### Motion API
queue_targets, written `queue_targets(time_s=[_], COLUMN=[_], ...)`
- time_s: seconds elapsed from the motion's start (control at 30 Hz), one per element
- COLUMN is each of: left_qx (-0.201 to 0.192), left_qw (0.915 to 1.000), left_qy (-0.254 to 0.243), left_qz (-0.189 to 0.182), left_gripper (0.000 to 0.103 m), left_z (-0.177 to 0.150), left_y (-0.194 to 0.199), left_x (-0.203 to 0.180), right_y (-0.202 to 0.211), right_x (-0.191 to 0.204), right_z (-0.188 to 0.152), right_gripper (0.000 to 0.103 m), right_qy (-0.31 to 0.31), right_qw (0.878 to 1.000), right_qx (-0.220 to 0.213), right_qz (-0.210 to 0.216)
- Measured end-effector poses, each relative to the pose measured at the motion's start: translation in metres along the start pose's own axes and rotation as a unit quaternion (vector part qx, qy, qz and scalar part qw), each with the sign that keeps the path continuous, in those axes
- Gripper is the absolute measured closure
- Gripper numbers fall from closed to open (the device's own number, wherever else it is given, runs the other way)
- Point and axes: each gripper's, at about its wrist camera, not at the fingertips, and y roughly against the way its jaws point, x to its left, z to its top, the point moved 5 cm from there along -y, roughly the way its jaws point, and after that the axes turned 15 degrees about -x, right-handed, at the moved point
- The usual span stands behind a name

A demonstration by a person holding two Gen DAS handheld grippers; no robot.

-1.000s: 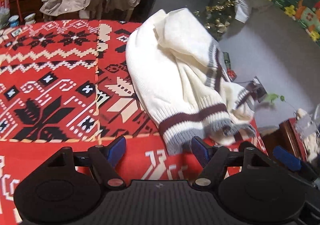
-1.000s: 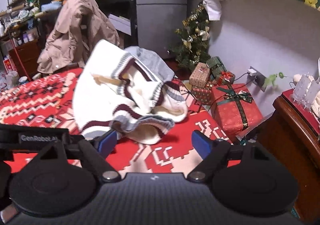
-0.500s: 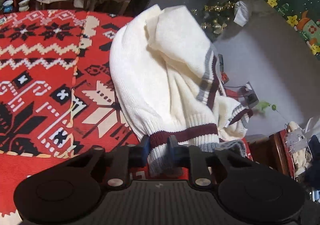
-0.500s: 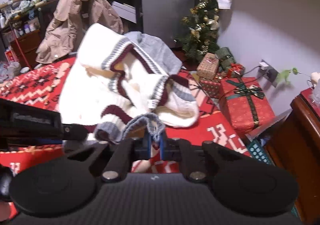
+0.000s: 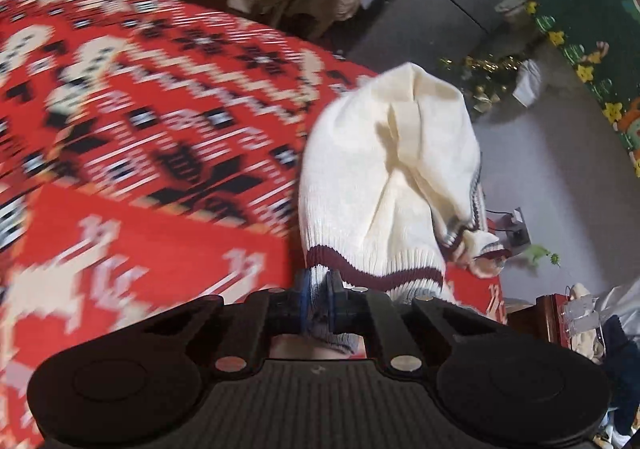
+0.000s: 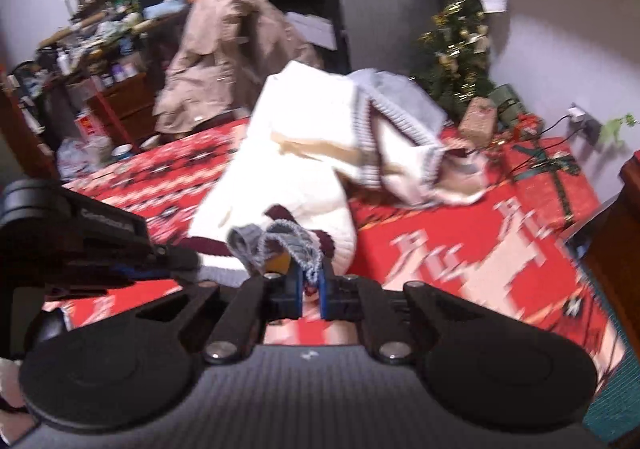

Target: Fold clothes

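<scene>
Partial white lettering "GenRobot" is showing, blurred, on the left gripper (image 6: pixel 120 269) body in the right wrist view. The cream ribbed-knit sweater (image 5: pixel 384 177), banded maroon and grey at the hem, is lying crumpled on the red, geometric-patterned woven cloth (image 5: pixel 140 169) covering the bench; left gripper (image 5: pixel 316 303) jaws are clamped on the hem's ribbed edge, and right gripper (image 6: pixel 310 289) jaws are clamped on a grey knit edge of the same sweater. Against half a second ago, both grips are persisting while the hem is lifting and the cloth pattern is smearing with motion blur.
</scene>
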Motion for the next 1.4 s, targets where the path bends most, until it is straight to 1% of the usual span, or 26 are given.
queue_targets(time_s=[0.1,0.2,0.3,0.33,0.43,0.5,0.53,0.57,0.6,0.63,0.67,0.7,0.73,0.77,0.8,0.87,1.07,1.2,1.3,1.4], left_qx=[0.003,0.004,0.012,0.014,0.009,-0.003,-0.007,-0.012,-0.017,-0.02,-0.021,-0.021,-0.021,-0.023,-0.025,-0.029,-0.037,-0.034,-0.031,-0.029], left_qw=[0.9999,0.9998,0.9995,0.9995,0.9997,0.9999,0.9999,0.9998,0.9997,0.9996,0.9994,0.9992,0.999,0.9988,0.9986,0.9978,0.9937,0.9923,0.9915,0.991], left_qy=[0.012,0.018,0.017,0.02,0.022,0.01,0.004,-0.001,-0.006,-0.011,-0.016,-0.017,-0.018,-0.026,-0.035,-0.054,-0.104,-0.117,-0.124,-0.129], left_qz=[0.005,0.012,0.023,0.019,0.001,-0.006,-0.011,-0.013,-0.013,-0.018,-0.024,-0.029,-0.035,-0.034,-0.031,-0.027,-0.019,-0.022,-0.021,-0.021], left_gripper=[0.103,0.103,0.103,0.103,0.102,0.101,0.096,0.094,0.094,0.093,0.087,0.082,0.075,0.071,0.071,0.07,0.07,0.07,0.07,0.07], left_z=[-0.011,-0.023,-0.039,-0.042,-0.048,-0.047,-0.047,-0.046,-0.046,-0.046,-0.046,-0.047,-0.048,-0.049,-0.05,-0.05,-0.051,-0.049,-0.05,-0.051], left_y=[0.034,0.065,0.082,0.086,0.102,0.11,0.112,0.114,0.115,0.115,0.115,0.113,0.111,0.106,0.102,0.093,0.063,0.044,0.032,0.023], left_x=[0.024,0.048,0.066,0.07,0.076,0.075,0.074,0.073,0.072,0.071,0.07,0.069,0.068,0.066,0.065,0.061,0.049,0.04,0.037,0.034], right_y=[0.024,0.051,0.077,0.084,0.097,0.102,0.103,0.103,0.102,0.101,0.102,0.102,0.101,0.1,0.099,0.094,0.071,0.051,0.035,0.019], right_x=[0.031,0.059,0.079,0.081,0.085,0.081,0.076,0.071,0.066,0.06,0.056,0.052,0.049,0.046,0.044,0.041,0.025,0.017,0.013,0.011], right_z=[-0.016,-0.031,-0.046,-0.05,-0.063,-0.069,-0.071,-0.071,-0.072,-0.071,-0.07,-0.068,-0.066,-0.063,-0.062,-0.06,-0.061,-0.064,-0.066,-0.066], right_gripper=[0.095,0.095,0.097,0.097,0.097,0.096,0.095,0.091,0.09,0.09,0.087,0.085,0.082,0.077,0.072,0.066,0.063,0.06,0.057,0.057], right_qy=[0.005,0.024,0.03,0.03,0.042,0.036,0.03,0.03,0.03,0.031,0.029,0.026,0.027,0.029,0.034,0.047,0.07,0.088,0.092,0.096], right_qw=[1.0,0.999,0.998,0.998,0.998,0.999,0.999,0.999,0.999,0.999,1.0,1.0,1.0,0.999,0.999,0.998,0.997,0.995,0.994,0.994], right_qx=[0.009,0.009,0.009,0.011,0.01,0.007,0.005,0.002,0.0,-0.005,-0.008,-0.011,-0.016,-0.02,-0.023,-0.028,-0.021,-0.012,-0.006,-0.005], right_qz=[0.028,0.045,0.056,0.057,0.041,0.028,0.023,0.017,0.01,0.004,0.002,0.001,-0.001,-0.004,-0.006,-0.017,-0.04,-0.053,-0.054,-0.057])
